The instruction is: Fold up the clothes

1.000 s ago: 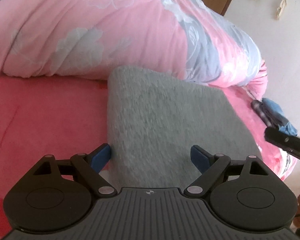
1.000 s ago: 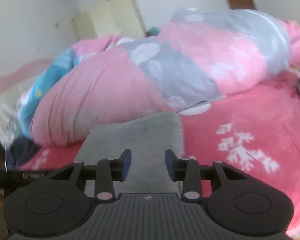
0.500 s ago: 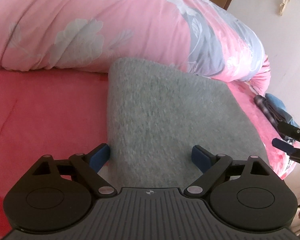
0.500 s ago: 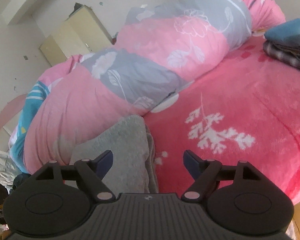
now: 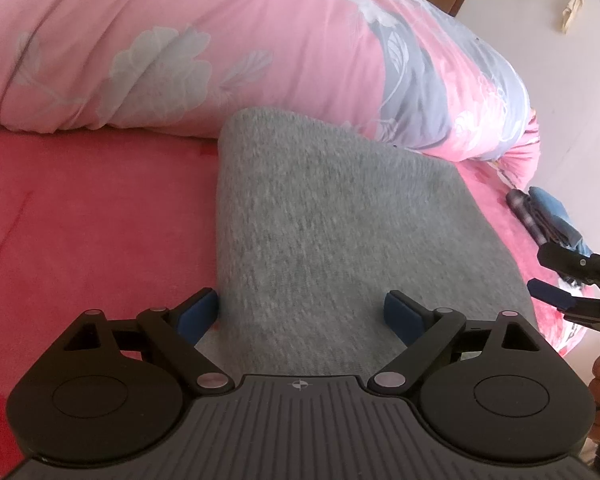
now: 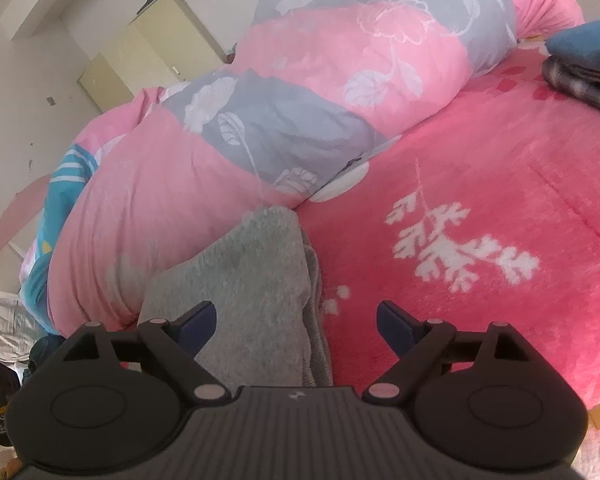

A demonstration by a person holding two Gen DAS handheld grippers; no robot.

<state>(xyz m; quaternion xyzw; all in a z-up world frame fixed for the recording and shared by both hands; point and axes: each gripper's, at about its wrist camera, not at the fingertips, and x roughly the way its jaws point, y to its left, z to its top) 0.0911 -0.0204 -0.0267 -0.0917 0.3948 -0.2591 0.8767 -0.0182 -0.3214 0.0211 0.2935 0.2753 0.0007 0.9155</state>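
Nearest, the left tongs point(image 5: 300, 312) stand spread wide over the near end of the folded grey garment point(image 5: 340, 216), pinching nothing — one pad just off its left edge, the other over the cloth. The right tongs point(image 6: 296, 320), whose jaws have just been opening, are spread too and straddle the garment's right edge, gripping nothing. The garment lies on the red bed point(image 6: 480, 184), its long axis running away from both tongs toward the pink quilt point(image 5: 180, 40) — both hands are equally near.

Home bedroom: bed point(image 6: 500, 184), rolled quilt point(image 6: 300, 100), cupboard point(image 6: 156, 52).
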